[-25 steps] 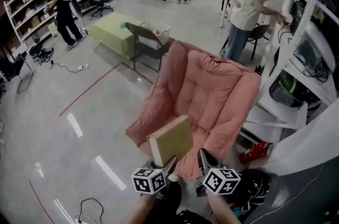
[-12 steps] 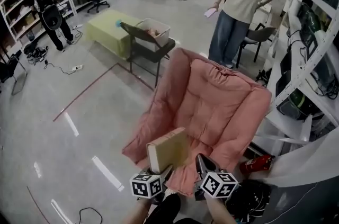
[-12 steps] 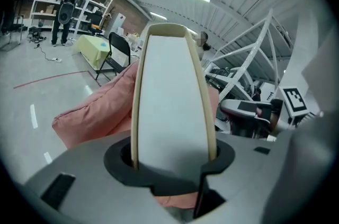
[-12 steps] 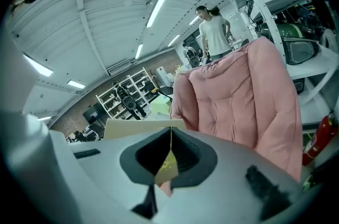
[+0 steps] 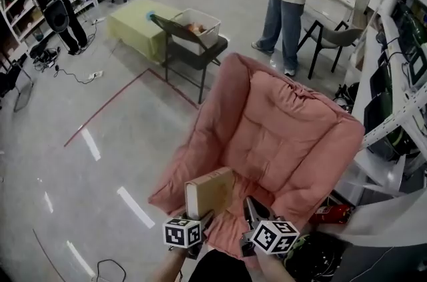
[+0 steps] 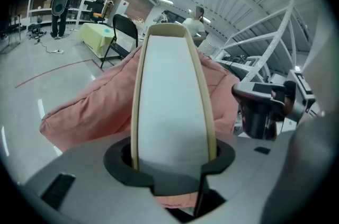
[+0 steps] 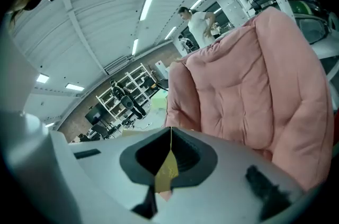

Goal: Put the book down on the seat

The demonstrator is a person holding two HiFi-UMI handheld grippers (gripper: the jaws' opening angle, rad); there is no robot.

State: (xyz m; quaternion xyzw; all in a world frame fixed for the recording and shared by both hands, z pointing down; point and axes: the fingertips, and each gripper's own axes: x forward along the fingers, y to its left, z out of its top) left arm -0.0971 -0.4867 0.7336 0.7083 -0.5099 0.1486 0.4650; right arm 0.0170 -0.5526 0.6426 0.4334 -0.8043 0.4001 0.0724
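Tan book [image 5: 212, 191], clamped by left gripper [image 5: 203, 216], has neared seat [image 5: 283, 137]; right gripper [image 5: 251, 206] closed.

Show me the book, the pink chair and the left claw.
book [image 5: 212, 189]: head view, tan cover.
chair [image 5: 280, 127]: head view, backrest cushion.
left claw [image 5: 202, 215]: head view, tips gripping the book.

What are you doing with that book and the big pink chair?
A person holds a gripper in each hand. The left gripper is clamped on a book and holds it upright over the front of the pink chair. The book is not lying on the seat yet. The right gripper is just beside it, with its jaws together and nothing in them. Farther back, other people stand around the room.
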